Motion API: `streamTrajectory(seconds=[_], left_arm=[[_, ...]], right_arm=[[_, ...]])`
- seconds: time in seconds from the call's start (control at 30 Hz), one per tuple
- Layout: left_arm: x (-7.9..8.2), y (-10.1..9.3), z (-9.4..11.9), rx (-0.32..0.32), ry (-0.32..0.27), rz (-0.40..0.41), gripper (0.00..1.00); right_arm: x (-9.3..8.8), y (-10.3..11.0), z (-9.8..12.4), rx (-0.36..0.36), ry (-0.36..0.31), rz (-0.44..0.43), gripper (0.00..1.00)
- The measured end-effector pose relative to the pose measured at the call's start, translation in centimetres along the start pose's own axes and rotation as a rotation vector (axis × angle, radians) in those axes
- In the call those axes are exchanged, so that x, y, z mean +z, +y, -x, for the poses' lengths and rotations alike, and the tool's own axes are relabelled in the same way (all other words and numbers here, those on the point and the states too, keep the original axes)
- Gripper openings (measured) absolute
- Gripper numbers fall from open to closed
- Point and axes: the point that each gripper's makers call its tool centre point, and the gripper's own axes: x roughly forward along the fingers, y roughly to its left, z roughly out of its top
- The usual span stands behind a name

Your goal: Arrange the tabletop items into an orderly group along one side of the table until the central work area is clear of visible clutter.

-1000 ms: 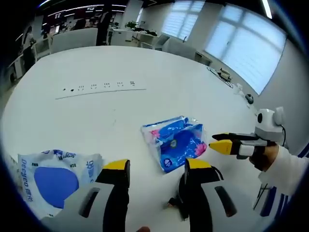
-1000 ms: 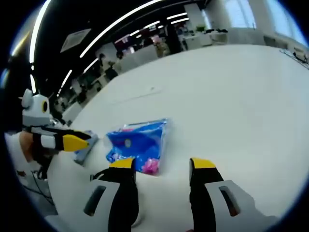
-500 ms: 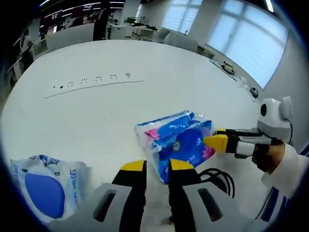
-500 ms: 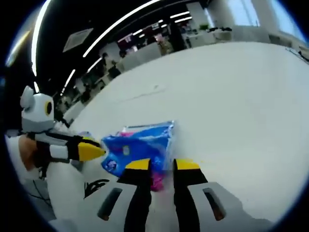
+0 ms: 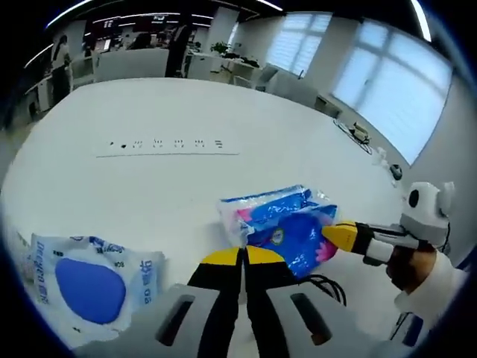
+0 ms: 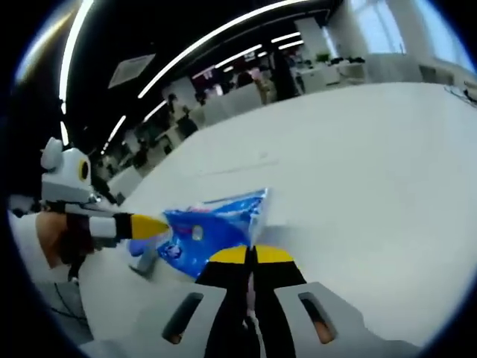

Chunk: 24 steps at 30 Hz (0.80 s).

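Reading "Decyeo" in blue down the edge of the white wipes packet [image 5: 86,280]. Finding print on the blue packet [image 5: 287,224] too blurred to read.

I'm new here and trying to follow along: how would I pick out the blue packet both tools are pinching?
Start at the big white table. Near its close edge, the blue tissue packet with pink patches is held between the left tool and the right tool, both shut on it. Its neighbour, the white wipes pack, lies flat and bears one big blue oval.
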Motion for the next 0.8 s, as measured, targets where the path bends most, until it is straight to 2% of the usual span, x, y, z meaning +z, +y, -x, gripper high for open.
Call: streamTrajectory(seconds=[0.2, 0.33, 0.6, 0.8], left_arm=[[-1.0, 1.3, 1.8, 0.021, -0.001, 0.013, 0.0], [-1.7, 2.2, 2.3, 0.04, 0.014, 0.017, 0.0], [-2.0, 3.5, 2.5, 0.073, 0.032, -0.002, 0.0], [-2.3, 4.1, 2.1, 0.087, 0.052, 0.019, 0.0]], right_arm=[[-0.6, 2.0, 0.0, 0.027, 0.019, 0.019, 0.0], [-1.3, 2.9, -0.4, 0.039, 0.046, 0.045, 0.0], [-2.1, 3.6, -1.2, 0.053, 0.072, 0.055, 0.0], [-2.8, 3.5, -2.1, 0.058, 0.101, 0.065, 0.0]])
